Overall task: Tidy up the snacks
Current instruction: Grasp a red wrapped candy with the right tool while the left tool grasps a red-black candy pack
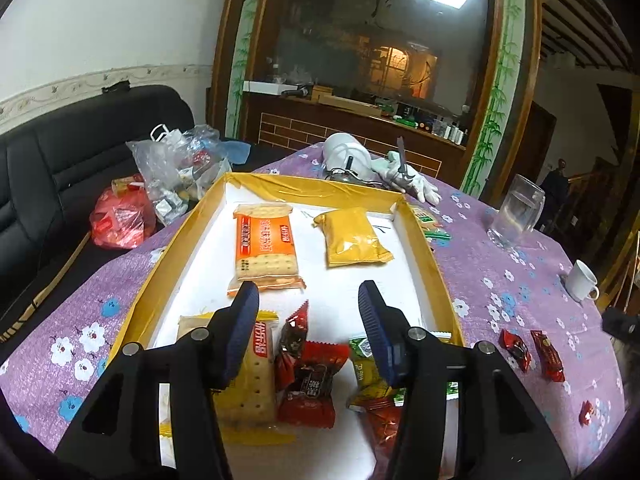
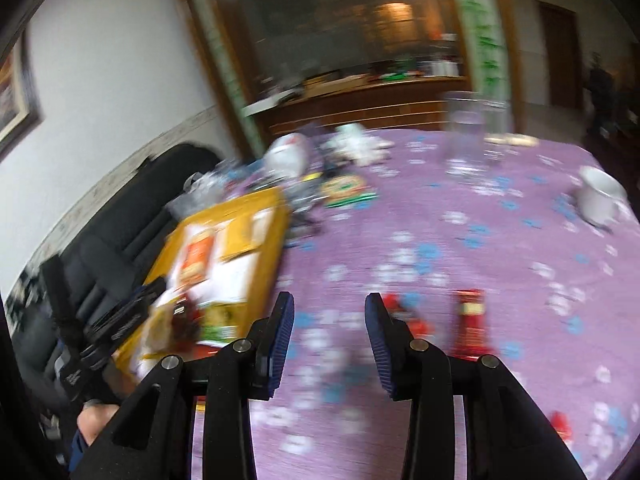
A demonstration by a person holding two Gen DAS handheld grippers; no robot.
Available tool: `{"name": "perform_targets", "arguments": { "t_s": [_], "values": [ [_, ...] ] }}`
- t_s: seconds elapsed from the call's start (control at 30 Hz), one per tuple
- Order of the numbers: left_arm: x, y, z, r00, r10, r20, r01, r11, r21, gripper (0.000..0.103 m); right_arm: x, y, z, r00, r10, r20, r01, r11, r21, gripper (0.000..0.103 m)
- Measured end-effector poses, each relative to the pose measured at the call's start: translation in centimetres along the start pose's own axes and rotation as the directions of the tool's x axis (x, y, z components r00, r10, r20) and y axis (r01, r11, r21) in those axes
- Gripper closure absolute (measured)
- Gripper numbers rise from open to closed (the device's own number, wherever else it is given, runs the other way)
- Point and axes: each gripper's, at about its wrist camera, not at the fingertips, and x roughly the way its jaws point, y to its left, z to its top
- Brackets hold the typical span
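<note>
A shallow box with a yellow rim (image 1: 424, 248) lies on the purple flowered tablecloth. On its white floor are an orange cracker pack (image 1: 266, 246), a yellow pack (image 1: 352, 242), a clear cracker pack (image 1: 256, 376), a red candy (image 1: 308, 376) and a green packet (image 1: 366, 364). My left gripper (image 1: 308, 296) hovers open over the near end, above the red candy, touching nothing. Two red candies (image 1: 516, 350) lie on the cloth to the right of the box. The blurred right wrist view shows my right gripper (image 2: 330, 304) open and empty above the cloth, with red candies (image 2: 472, 320) just beyond its right finger and the box (image 2: 264, 248) to its left.
A glass mug (image 1: 516, 216) and a white cup (image 1: 582, 280) stand at the table's right side. White gloves (image 1: 412, 178) and a white rounded object lie behind the box. Plastic bags (image 1: 180, 172) and a red bag (image 1: 120, 220) sit on the black sofa to the left.
</note>
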Motion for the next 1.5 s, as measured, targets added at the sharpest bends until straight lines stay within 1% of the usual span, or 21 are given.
{"name": "perform_targets", "arguments": {
  "t_s": [0.07,0.2,0.3,0.37,0.43,0.5,0.7,0.83,0.87,0.97,1.0,1.03,1.1,1.13,1.17,1.23,1.27,1.33,1.37,1.43,1.5],
  "values": [
    [-0.2,-0.4,-0.1,1.000,-0.002,0.007,0.002,1.000,0.016,0.053,-1.3,-4.1,-0.1,1.000,-0.023,0.011,0.021,0.994,0.104,0.064],
    [-0.3,-1.3,-0.2,1.000,-0.014,0.009,0.014,0.998,0.055,0.053,-3.5,-10.3,-1.5,0.996,-0.087,0.011,0.081,0.966,0.246,0.064],
    [-0.5,-2.0,-0.4,1.000,-0.030,0.007,0.030,0.996,0.082,0.053,-4.4,-13.5,-3.1,0.989,-0.144,-0.024,0.145,0.946,0.291,0.063],
    [-1.0,-2.4,-0.3,0.999,-0.043,0.011,0.042,0.994,0.097,0.053,-4.9,-15.3,-4.4,0.986,-0.163,-0.046,0.169,0.933,0.319,0.063],
    [-1.5,-2.9,-0.3,0.998,-0.060,0.011,0.058,0.993,0.107,0.053,-5.4,-16.4,-5.3,0.984,-0.165,-0.060,0.176,0.924,0.339,0.063],
    [-1.9,-3.6,-0.3,0.996,-0.091,-0.002,0.090,0.989,0.121,0.053,-5.5,-17.1,-6.0,0.984,-0.164,-0.076,0.180,0.919,0.350,0.063],
    [-2.7,-5.5,-0.5,0.987,-0.155,-0.053,0.161,0.973,0.164,0.053,-4.1,-17.0,-7.4,0.969,-0.195,-0.149,0.233,0.923,0.307,0.064],
    [-3.5,-6.5,-0.5,0.981,-0.183,-0.061,0.192,0.963,0.190,0.053,-3.1,-16.2,-8.0,0.960,-0.200,-0.197,0.250,0.929,0.274,0.066],
    [-3.6,-6.8,-0.5,0.977,-0.198,-0.073,0.209,0.959,0.191,0.053,-2.8,-16.2,-8.3,0.955,-0.207,-0.212,0.260,0.929,0.263,0.066],
    [-3.7,-7.7,-0.9,0.967,-0.230,-0.108,0.248,0.949,0.193,0.053,-2.3,-15.7,-8.9,0.951,-0.197,-0.239,0.255,0.936,0.241,0.066],
    [-3.7,-7.9,-1.0,0.965,-0.237,-0.116,0.256,0.946,0.196,0.053,-2.3,-15.4,-8.9,0.950,-0.206,-0.236,0.260,0.938,0.228,0.067],
    [-3.8,-8.2,-1.1,0.963,-0.241,-0.121,0.262,0.943,0.203,0.053,-2.3,-14.9,-9.0,0.948,-0.214,-0.236,0.264,0.942,0.209,0.068],
    [-4.0,-9.0,-1.4,0.961,-0.247,-0.127,0.270,0.938,0.219,0.053,-2.0,-13.7,-9.2,0.945,-0.221,-0.239,0.264,0.950,0.167,0.075],
    [-4.1,-9.1,-1.4,0.960,-0.249,-0.129,0.273,0.936,0.224,0.053,-1.9,-13.2,-9.3,0.943,-0.229,-0.240,0.269,0.951,0.152,0.077],
    [-4.2,-9.5,-1.6,0.958,-0.254,-0.134,0.279,0.932,0.231,0.053,-1.6,-12.4,-9.4,0.940,-0.237,-0.247,0.272,0.954,0.122,0.082],
    [-4.4,-10.1,-1.8,0.953,-0.267,-0.143,0.295,0.924,0.242,0.053,-1.4,-11.1,-9.6,0.933,-0.261,-0.247,0.285,0.956,0.064,0.083],
    [-4.5,-10.3,-1.9,0.951,-0.270,-0.147,0.300,0.922,0.247,0.053,-1.2,-10.2,-9.9,0.932,-0.270,-0.244,0.285,0.958,0.028,0.086],
    [-4.7,-11.0,-2.1,0.946,-0.280,-0.162,0.315,0.914,0.256,0.053,-1.2,-9.1,-10.0,0.925,-0.304,-0.227,0.309,0.951,-0.015,0.086],
    [-4.7,-11.3,-2.1,0.942,-0.286,-0.173,0.324,0.910,0.258,0.053,-1.3,-9.0,-9.9,0.927,-0.300,-0.223,0.304,0.953,-0.018,0.086],
    [-4.5,-12.0,-2.1,0.927,-0.311,-0.211,0.358,0.900,0.247,0.053,-1.9,-8.7,-9.1,0.943,-0.262,-0.207,0.268,0.963,0.002,0.086],
    [-3.7,-13.4,-2.0,0.891,-0.352,-0.287,0.417,0.884,0.212,0.053,-2.7,-8.4,-7.7,0.949,-0.269,-0.168,0.273,0.962,0.003,0.086]
  ]
}}
